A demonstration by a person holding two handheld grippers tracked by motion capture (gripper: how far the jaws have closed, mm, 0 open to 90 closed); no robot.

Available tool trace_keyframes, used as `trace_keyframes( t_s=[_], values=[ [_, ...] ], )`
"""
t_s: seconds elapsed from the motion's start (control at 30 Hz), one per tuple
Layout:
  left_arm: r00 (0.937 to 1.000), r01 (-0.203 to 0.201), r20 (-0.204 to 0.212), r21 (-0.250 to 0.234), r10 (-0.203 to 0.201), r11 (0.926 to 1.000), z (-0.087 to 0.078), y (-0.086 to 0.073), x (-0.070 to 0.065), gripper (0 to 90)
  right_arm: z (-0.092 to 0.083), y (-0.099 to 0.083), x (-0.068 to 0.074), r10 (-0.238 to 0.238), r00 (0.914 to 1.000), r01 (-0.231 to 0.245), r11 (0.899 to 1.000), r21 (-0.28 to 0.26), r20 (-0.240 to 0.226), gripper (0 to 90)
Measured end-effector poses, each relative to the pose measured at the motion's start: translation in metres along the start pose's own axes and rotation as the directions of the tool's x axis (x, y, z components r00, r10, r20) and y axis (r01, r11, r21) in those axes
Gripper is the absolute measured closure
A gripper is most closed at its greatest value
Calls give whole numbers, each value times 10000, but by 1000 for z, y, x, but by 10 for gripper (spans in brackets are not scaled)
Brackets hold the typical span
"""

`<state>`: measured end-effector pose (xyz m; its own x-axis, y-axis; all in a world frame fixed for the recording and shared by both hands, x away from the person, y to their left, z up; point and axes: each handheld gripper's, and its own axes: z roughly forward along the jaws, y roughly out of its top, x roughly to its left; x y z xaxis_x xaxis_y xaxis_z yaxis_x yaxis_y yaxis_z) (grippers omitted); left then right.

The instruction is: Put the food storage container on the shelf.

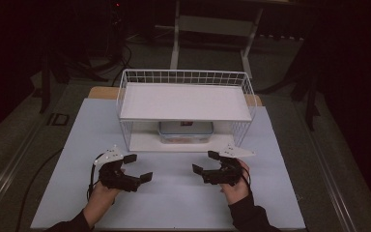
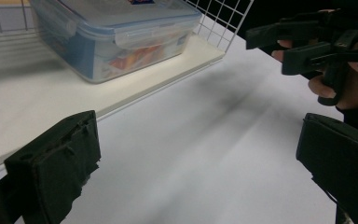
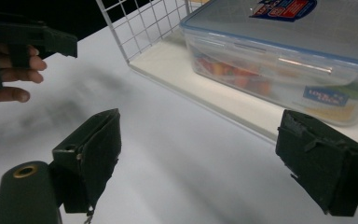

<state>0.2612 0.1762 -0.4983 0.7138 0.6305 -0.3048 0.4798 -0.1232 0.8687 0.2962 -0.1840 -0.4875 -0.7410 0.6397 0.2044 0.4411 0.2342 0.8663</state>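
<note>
A clear food container [image 1: 185,131] with a blue-rimmed lid stands on the lower board of a white wire rack [image 1: 125,96], under its top shelf. Colourful contents show through the container [image 3: 284,51] wall. My left gripper [image 1: 137,167] rests open over the white table, left of centre in front of the rack, with nothing between its jaws. My right gripper [image 1: 205,162] is open too, right of centre, just clear of the rack's front edge and empty. In the left gripper view the container [image 2: 116,32] sits ahead and to the left, with the right gripper [image 2: 275,49] at the upper right.
The rack's wire side walls [image 2: 219,18] and its pale base board [image 1: 145,142] stand a little above the white tabletop [image 1: 183,203]. Beyond the table are a dark floor and a white table frame [image 1: 176,34].
</note>
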Motion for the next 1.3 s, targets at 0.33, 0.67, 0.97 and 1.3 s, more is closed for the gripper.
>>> trace_keyframes(
  t_s=[0.33,0.67,0.97,1.3],
  values=[
    [10000,-31,42,-80,32,10000,-8,-3,-1,0,-26,-15,0,13,10000,-14,10000,-96,-95,139],
    [10000,16,90,128,-17,9999,-9,-9,-1,0,-53,-32,-4,92,9999,-90,9999,-130,140,140],
    [10000,-16,85,146,14,9999,-10,-12,-2,0,-69,-44,-8,246,9990,-244,9997,-71,365,141],
    [10000,23,86,26,-23,10000,-10,-12,-2,0,-67,-48,-7,100,9994,-105,9999,131,332,141]
  ],
)
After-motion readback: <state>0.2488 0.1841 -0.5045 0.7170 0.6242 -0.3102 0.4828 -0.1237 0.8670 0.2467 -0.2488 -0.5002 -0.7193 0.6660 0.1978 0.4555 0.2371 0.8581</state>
